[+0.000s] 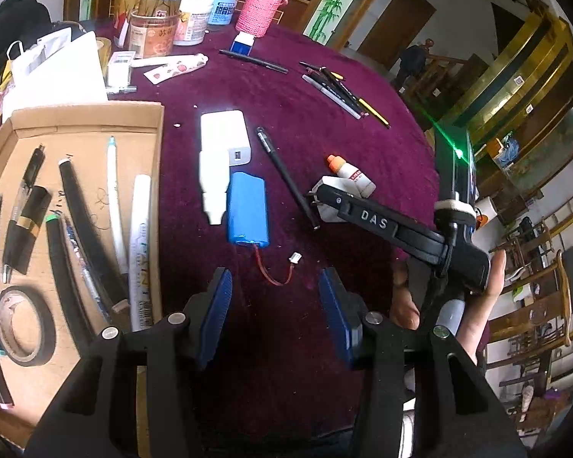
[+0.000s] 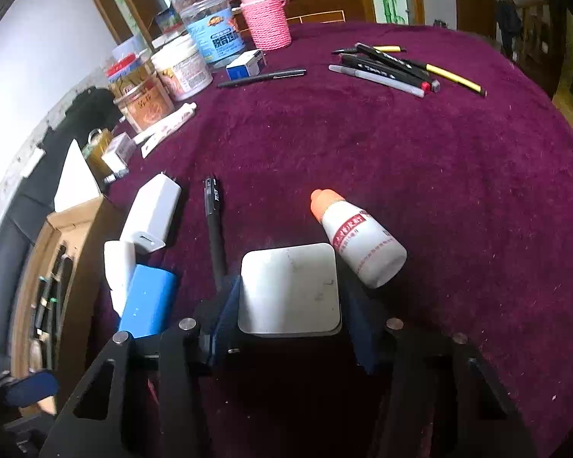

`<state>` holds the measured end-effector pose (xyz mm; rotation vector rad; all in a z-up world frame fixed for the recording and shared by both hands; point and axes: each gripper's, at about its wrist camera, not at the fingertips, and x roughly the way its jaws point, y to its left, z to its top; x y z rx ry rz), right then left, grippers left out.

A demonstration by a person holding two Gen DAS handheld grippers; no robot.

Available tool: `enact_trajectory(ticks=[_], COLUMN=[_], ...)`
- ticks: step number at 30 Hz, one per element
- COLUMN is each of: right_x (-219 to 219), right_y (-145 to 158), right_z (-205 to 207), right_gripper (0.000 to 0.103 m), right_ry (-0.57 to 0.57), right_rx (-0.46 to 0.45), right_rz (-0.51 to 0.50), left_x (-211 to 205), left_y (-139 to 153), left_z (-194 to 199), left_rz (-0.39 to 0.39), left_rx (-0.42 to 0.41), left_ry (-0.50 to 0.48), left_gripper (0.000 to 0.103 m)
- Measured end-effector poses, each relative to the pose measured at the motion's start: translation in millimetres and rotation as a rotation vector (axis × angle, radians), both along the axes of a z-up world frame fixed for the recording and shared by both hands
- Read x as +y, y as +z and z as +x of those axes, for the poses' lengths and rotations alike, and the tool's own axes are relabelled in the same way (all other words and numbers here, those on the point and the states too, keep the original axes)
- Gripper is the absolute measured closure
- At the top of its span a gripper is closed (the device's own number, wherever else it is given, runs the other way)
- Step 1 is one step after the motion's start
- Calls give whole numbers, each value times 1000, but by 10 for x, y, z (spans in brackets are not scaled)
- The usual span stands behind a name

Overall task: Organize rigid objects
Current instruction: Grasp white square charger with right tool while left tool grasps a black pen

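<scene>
My right gripper is shut on a white square charger block; in the left wrist view the block shows between its fingers, prongs pointing left, just above the purple cloth. A white bottle with an orange cap lies right beside it. A black pen, a blue battery pack with a red wire, and a white power bank lie in the middle. My left gripper is open and empty, hovering near the battery's wire. A cardboard tray at left holds several pens and a tape roll.
Jars, a pink knit-covered cup, a small blue-white box and a tube stand at the table's far side. A bunch of markers and a lone black pen lie far right. A white bag stands behind the tray.
</scene>
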<state>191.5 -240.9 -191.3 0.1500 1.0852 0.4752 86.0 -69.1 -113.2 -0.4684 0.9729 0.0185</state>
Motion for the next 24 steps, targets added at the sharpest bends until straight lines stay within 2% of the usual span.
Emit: enact_trajectory(ticks=[6,10,14,16,18,20,24], right_x=[-398,-706,-868,-922,-958,-1016,-983], right_y=[-14,42,71,51,14,31,49], right_z=[-243,-457,-489,-494,-494,-504,-544], right_gripper=[56,56,56,56,56,56,56], right_ry=[-64,-117,-162,-178,-194,-211,-198], right_rx=[22,-12,-47,-45,-48,-58,-82], right_rz=[64,68,76,87,81,122,112], left_x=[-152,-244,-286,-301,-315,-292,-221], left_y=[27,11,-46,-91,-163,-262,-393], left_z=[213,452,766,914,1076,1215,1429], left_rz=[20,-18,-9,-33,-18,-20,21], left_rx=[0,31,78,92,104,130,189], left_ry=[-32,-47,7,9,19,44,113], left_gripper=[57,57,57,57,57,58,61])
